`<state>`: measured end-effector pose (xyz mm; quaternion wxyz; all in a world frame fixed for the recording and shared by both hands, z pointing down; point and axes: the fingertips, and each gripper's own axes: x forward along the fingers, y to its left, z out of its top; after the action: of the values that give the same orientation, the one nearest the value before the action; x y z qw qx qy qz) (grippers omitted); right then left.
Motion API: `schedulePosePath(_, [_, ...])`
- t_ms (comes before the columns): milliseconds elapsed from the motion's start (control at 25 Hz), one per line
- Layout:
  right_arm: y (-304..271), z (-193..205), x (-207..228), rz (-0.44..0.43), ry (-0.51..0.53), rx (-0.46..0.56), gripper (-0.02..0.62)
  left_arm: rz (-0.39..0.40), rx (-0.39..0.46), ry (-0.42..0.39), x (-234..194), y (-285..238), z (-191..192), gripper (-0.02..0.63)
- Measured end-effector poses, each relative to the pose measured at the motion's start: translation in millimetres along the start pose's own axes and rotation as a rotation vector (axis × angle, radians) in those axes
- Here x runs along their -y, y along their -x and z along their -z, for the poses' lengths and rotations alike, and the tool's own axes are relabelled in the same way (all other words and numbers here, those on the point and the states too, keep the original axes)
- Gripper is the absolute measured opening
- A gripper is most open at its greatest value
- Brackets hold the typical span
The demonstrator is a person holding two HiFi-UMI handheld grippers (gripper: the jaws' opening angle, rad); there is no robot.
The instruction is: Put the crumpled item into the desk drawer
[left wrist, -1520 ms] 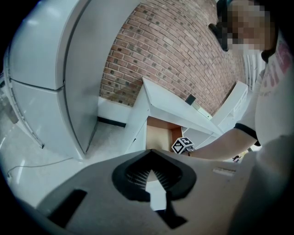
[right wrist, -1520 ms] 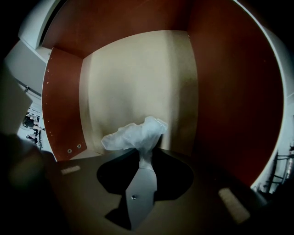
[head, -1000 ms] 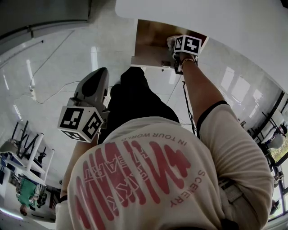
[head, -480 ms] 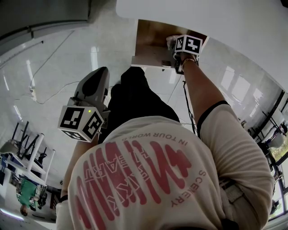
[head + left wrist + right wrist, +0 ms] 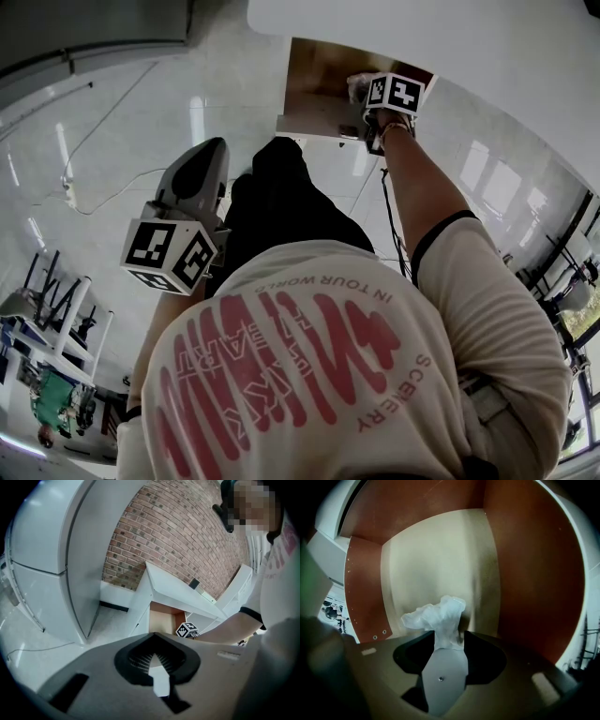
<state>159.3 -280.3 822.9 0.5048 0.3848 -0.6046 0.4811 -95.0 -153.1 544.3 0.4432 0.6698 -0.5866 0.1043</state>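
The desk drawer (image 5: 314, 84) stands pulled out under the white desk (image 5: 450, 37), and its brown walls (image 5: 525, 573) and pale floor fill the right gripper view. My right gripper (image 5: 367, 94) reaches into it. Its jaws (image 5: 449, 641) are opening, and the crumpled white item (image 5: 436, 618) stands between their tips on the drawer floor. It also shows as a pale lump (image 5: 356, 86) beside the marker cube. My left gripper (image 5: 208, 150) hangs back by the person's left side, shut and empty, pointing toward the drawer (image 5: 161, 620).
Glossy white floor lies all around, with a thin cable (image 5: 103, 202) trailing at the left. Chairs and frames (image 5: 56, 309) stand at the lower left. A big curved white cabinet (image 5: 42, 550) and a brick wall (image 5: 178, 541) rise beyond the desk.
Both grippers stay where they were; only the head view shifts slightly.
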Motion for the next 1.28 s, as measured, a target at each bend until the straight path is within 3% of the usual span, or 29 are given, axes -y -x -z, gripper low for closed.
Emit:
schedulePosePath(480, [9.4, 4.0, -7.6, 0.002, -0.012, 0.006, 0.215, -0.022, 0.028, 0.009, -1.8, 17.8, -5.9, 0.003])
schedulePosePath(960, [42.1, 8.6, -15.1, 0.013, -0.017, 0.099, 0.213, 0.032, 0.061, -0.011, 8.3, 37.9, 0.7, 0.003])
schedulePosePath(1280, [94.5, 33.7, -33.5, -0.071, -0.166, 0.206, 0.213, 0.070, 0.121, -0.030, 19.1, 78.5, -0.2, 0.003])
